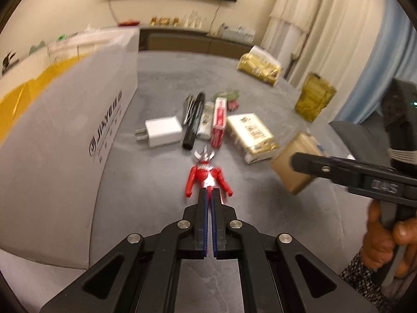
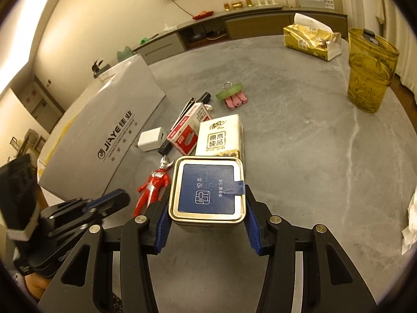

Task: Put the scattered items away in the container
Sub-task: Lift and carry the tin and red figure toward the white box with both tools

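The right claw point(image 2: 207, 208) is clamped on a square tin point(image 2: 207, 190) with a dark blue label, its blue pads pressed against the tin's two sides, and the tin looks lifted just clear of the grey counter point(image 2: 299, 143). The left claw point(image 1: 209, 195) has its fingers drawn nearly together, tips right at the legs of a red toy figure point(image 1: 207, 176) lying flat on the counter; whether it actually pinches the legs I cannot tell.

Beyond the figure sits a loose cluster: a white charger plug point(image 1: 163, 132), a black marker point(image 1: 194, 121), a red-and-white staple box point(image 2: 189, 133), a pack of tissues point(image 2: 221, 135), and pink and green binder clips point(image 2: 233, 96) a little further off.

The big white cardboard box point(image 2: 104, 135) stands to the left of the cluster, near the figure. Well apart on the far right are a yellow glass point(image 2: 370, 70) and a gold tissue packet point(image 2: 311, 40).
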`<state>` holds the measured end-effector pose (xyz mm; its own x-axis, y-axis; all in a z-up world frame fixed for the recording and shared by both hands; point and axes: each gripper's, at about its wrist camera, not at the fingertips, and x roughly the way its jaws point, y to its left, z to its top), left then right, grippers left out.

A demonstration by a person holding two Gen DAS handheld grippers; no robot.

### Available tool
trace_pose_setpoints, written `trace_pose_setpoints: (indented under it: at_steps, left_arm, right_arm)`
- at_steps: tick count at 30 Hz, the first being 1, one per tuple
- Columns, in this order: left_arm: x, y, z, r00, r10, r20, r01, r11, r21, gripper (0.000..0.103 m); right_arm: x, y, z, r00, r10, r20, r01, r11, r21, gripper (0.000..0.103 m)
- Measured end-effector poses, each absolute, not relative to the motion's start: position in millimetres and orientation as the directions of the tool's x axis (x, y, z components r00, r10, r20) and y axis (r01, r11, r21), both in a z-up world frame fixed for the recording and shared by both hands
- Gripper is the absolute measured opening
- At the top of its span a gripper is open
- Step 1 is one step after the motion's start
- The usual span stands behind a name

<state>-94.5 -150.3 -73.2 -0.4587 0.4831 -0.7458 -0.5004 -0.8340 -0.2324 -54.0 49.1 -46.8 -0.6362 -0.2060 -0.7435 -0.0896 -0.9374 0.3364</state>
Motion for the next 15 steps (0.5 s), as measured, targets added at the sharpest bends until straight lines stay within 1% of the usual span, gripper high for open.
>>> trace_pose_setpoints:
  at_steps: [1,2,3,4,5,7,12,13,14,15]
  left_arm:
    - [-97,-147,-75,-0.444,0.485,-0.753,-0.501,-0.832,-0.24,0.011]
    - [-99,-144,-74,-0.437,0.485,-0.757,-0.506,-0.829,-0.238,0.024]
    - [-98,-141,-72,-0.451,0.477,-0.755,-0.508,-0.832,-0.222,0.035]
    - [-98,-137,-69,-0.474,0.46,-0.751,-0.505,-0.841,-0.196,0.063]
    - [-98,-134,-67,-0.499,0.435,-0.749,-0.494,-0.853,-0.167,0.081]
    - [-103,-129,-66,-0.521,0.409,-0.749,-0.481,-0.866,-0.138,0.081]
    - [-116,-112,-90,-0.436,0.374,-0.819,-0.51,-0.852,-0.118,0.078]
    - [-114,-110,-95,-0.437,0.362,-0.824,-0.515,-0.851,-0.101,0.068]
    - [-110,-108,-97,-0.47,0.341,-0.815,-0.52,-0.852,-0.057,0.049]
    - [-109,-107,-98,-0.482,0.324,-0.814,-0.525,-0.851,-0.028,0.049]
  right_arm:
    - [-53,49,-47,-0.632,-0.211,-0.746,-0.089,-0.936,0.34,0.051]
    - [-53,48,-47,-0.627,-0.219,-0.747,-0.087,-0.934,0.347,0.051]
    - [-53,47,-47,-0.625,-0.227,-0.747,-0.084,-0.932,0.353,0.051]
    - [-53,46,-47,-0.623,-0.233,-0.747,-0.08,-0.931,0.357,0.051]
    - [-52,45,-46,-0.622,-0.236,-0.747,-0.076,-0.931,0.358,0.051]
    - [-51,45,-46,-0.62,-0.241,-0.747,-0.071,-0.931,0.359,0.051]
    - [-50,46,-47,-0.614,-0.251,-0.748,-0.073,-0.926,0.37,0.051]
    - [-49,47,-46,-0.615,-0.252,-0.747,-0.074,-0.925,0.373,0.051]
    - [-49,48,-46,-0.616,-0.253,-0.746,-0.074,-0.925,0.374,0.051]
    - [-48,48,-44,-0.618,-0.255,-0.744,-0.072,-0.923,0.377,0.051]
